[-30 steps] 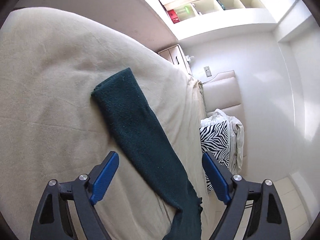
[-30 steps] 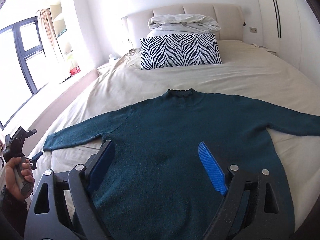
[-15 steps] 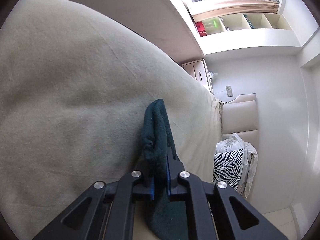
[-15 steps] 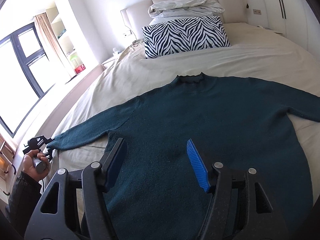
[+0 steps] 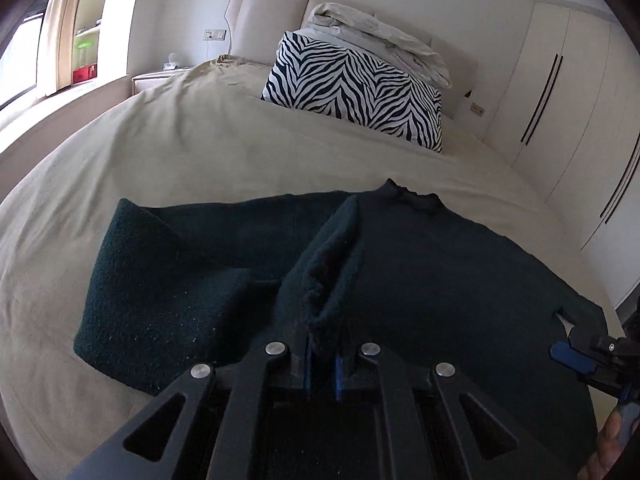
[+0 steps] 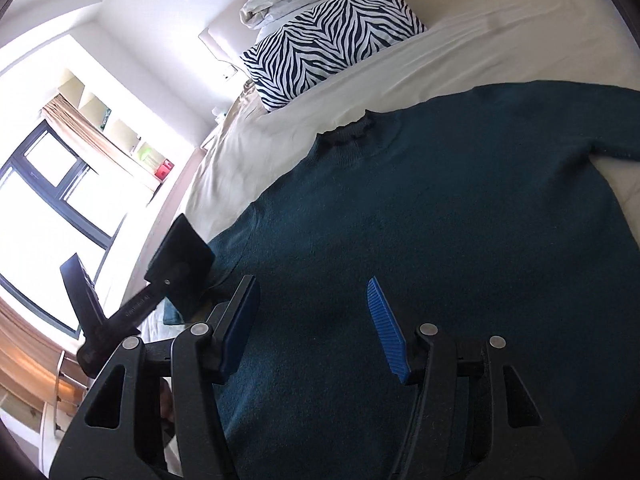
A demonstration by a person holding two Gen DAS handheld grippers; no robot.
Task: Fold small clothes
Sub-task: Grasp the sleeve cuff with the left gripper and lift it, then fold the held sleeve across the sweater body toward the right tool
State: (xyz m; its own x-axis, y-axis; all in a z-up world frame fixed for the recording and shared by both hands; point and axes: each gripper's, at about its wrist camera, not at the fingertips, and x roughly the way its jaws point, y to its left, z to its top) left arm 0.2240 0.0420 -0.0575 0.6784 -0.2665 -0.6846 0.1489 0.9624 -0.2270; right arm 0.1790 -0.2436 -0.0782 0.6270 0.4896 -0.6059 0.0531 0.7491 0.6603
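Teal knit sweater (image 6: 440,220) lies on the bed (image 5: 200,152). The left gripper (image 5: 322,354) pinches its sleeve cuff (image 5: 328,280) tight. The right gripper (image 6: 312,328), jaws just narrowing, hovers half-open above, gripping nothing.

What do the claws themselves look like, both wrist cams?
Both alike: black plastic frames with triangular cutouts and round silver screw heads, two fingers each faced with blue pads. The right claw shows ribbing on one pad. On the left claw only thin blue pad edges show. No cables visible.

No text, label or number is clear enough to read.
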